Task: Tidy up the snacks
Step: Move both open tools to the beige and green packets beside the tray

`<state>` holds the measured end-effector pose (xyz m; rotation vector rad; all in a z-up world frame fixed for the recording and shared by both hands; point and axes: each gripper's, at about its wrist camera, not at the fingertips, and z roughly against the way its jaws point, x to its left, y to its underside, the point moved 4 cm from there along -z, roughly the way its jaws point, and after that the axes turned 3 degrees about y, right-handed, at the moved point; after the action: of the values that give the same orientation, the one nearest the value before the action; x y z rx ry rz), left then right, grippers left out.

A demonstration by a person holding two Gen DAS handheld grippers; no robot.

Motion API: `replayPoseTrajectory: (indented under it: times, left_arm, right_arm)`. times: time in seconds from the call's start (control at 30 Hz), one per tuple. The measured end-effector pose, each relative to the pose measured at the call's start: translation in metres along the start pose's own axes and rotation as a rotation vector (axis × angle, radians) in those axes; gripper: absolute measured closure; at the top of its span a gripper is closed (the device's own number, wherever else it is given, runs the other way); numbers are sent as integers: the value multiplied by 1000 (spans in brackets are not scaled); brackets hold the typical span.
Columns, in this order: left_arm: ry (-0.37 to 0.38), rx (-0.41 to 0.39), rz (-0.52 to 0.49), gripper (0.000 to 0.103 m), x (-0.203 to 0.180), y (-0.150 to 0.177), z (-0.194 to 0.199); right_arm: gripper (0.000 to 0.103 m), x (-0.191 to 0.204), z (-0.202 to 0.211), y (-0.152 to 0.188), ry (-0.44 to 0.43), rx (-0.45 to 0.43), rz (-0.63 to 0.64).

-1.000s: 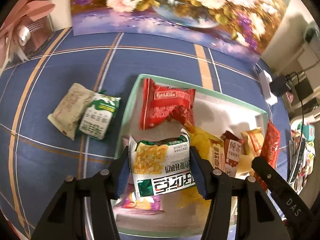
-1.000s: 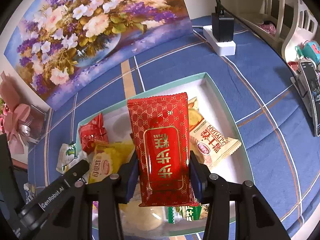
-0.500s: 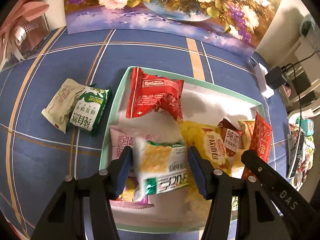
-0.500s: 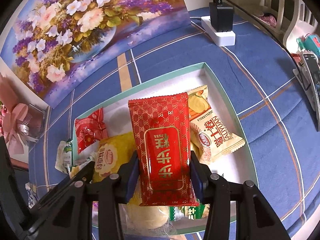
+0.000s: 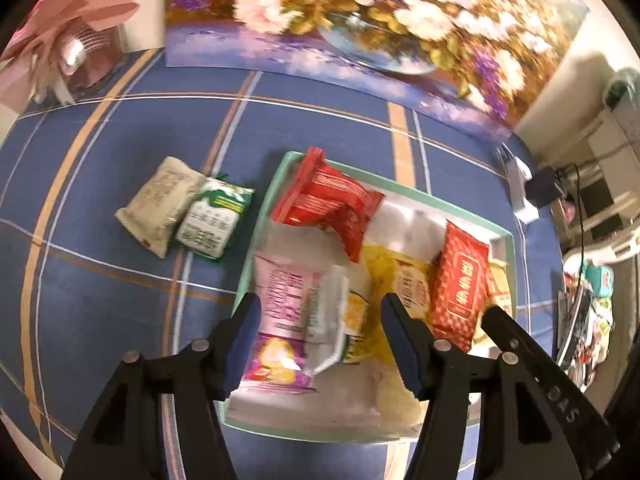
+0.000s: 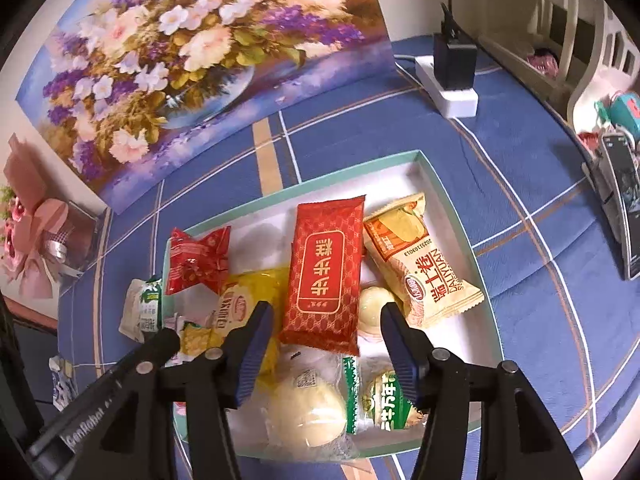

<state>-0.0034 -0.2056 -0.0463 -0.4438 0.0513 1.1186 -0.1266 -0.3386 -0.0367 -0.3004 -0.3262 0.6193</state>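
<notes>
A white tray with a green rim (image 5: 272, 184) (image 6: 452, 200) holds several snack packets. My left gripper (image 5: 320, 336) is open above the tray's near left part; a green-and-white packet (image 5: 340, 320) lies tilted between its fingers on a pink packet (image 5: 280, 304). My right gripper (image 6: 326, 340) is open; a long red packet (image 6: 324, 272) (image 5: 458, 284) lies flat in the tray just beyond its fingers. A crumpled red packet (image 5: 328, 204) (image 6: 198, 260) lies at the tray's far left. A beige packet (image 5: 160, 204) and a green biscuit packet (image 5: 212, 220) lie on the cloth left of the tray.
A blue plaid cloth (image 5: 120, 128) covers the table. A flower painting (image 6: 192, 60) stands at the back. A pink bouquet (image 5: 68, 36) is back left. A white power strip with black charger (image 6: 452, 76) lies back right. In the tray: a yellow packet (image 6: 248, 296), a cream roll packet (image 6: 420, 264).
Both grippers have opened. The green-and-white packet dropped from the left gripper into the tray, and the long red packet dropped from the right gripper and lies flat.
</notes>
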Motion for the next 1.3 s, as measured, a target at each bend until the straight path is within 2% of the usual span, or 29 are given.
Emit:
replayPoseTrajectory:
  times: [0.1, 0.17, 0.4, 0.47, 0.53, 0.8, 1.0, 1.07, 1.1, 1.3]
  left_arm:
    - [-45, -18, 46, 36, 18, -5, 3]
    - [-81, -36, 84, 19, 33, -9, 6]
    - [-222, -57, 162, 18, 84, -13, 9]
    - [-248, -58, 181, 12, 99, -14, 10]
    - [-263, -64, 200, 11, 111, -15, 13]
    - [-279, -71, 291, 11, 150, -17, 20]
    - [-282, -81, 327, 9, 165, -17, 21]
    - [-276, -80, 342, 0, 169, -16, 20]
    - [-272, -80, 347, 0, 170, -16, 19]
    - [-258, -82, 352, 0, 172, -16, 18]
  right_arm:
    - [37, 5, 5, 0, 2, -13, 23]
    - [33, 11, 7, 1, 4, -21, 47]
    - [33, 42, 2, 11, 4, -15, 151]
    - [30, 52, 0, 14, 1, -17, 175]
    - [26, 60, -1, 17, -1, -22, 198]
    - [26, 82, -8, 28, 6, -9, 265]
    - [12, 92, -11, 31, 3, -17, 289]
    - [3, 94, -13, 33, -11, -15, 293]
    - [0, 95, -13, 33, -15, -16, 294]
    - [0, 97, -15, 34, -20, -12, 287]
